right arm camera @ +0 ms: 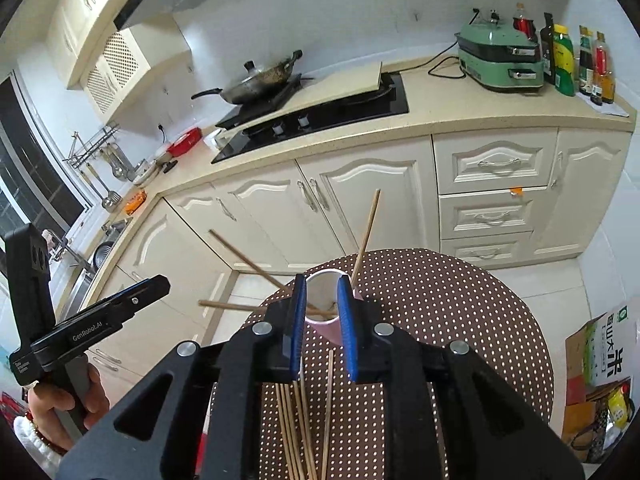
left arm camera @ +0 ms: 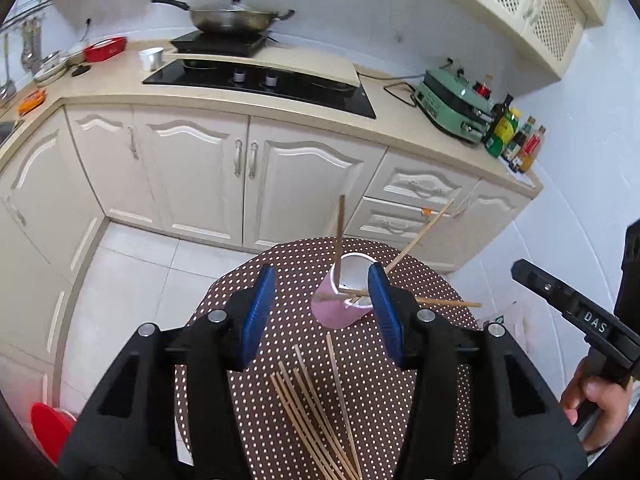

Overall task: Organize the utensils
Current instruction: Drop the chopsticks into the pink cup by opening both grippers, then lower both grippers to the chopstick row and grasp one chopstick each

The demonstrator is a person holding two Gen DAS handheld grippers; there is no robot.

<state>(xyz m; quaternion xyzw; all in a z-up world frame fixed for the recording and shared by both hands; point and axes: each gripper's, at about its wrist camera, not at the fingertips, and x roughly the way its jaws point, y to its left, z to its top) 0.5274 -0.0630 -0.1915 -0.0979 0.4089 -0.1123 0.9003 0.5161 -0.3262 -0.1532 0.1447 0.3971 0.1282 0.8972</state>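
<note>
A pink cup (left arm camera: 334,314) with a white inside stands on the round brown dotted table (left arm camera: 424,364). Three wooden chopsticks (left arm camera: 340,232) stick out of the cup at different angles. Several loose chopsticks (left arm camera: 312,408) lie fanned on the cloth nearer to me. My left gripper (left arm camera: 322,314) hovers above them, short of the cup, open with nothing between its blue pads (left arm camera: 258,312). My right gripper (right arm camera: 322,320) points at the same cup (right arm camera: 320,280), its pads a narrow gap apart and holding nothing. More loose chopsticks (right arm camera: 296,428) lie below it.
Cream kitchen cabinets (left arm camera: 248,168) and a counter with a black hob (left arm camera: 260,80), a wok (left arm camera: 228,16), a green appliance (right arm camera: 500,60) and bottles (right arm camera: 564,60) stand behind the table. A red basin (left arm camera: 50,424) sits on the floor left; a cardboard box (right arm camera: 600,352) right.
</note>
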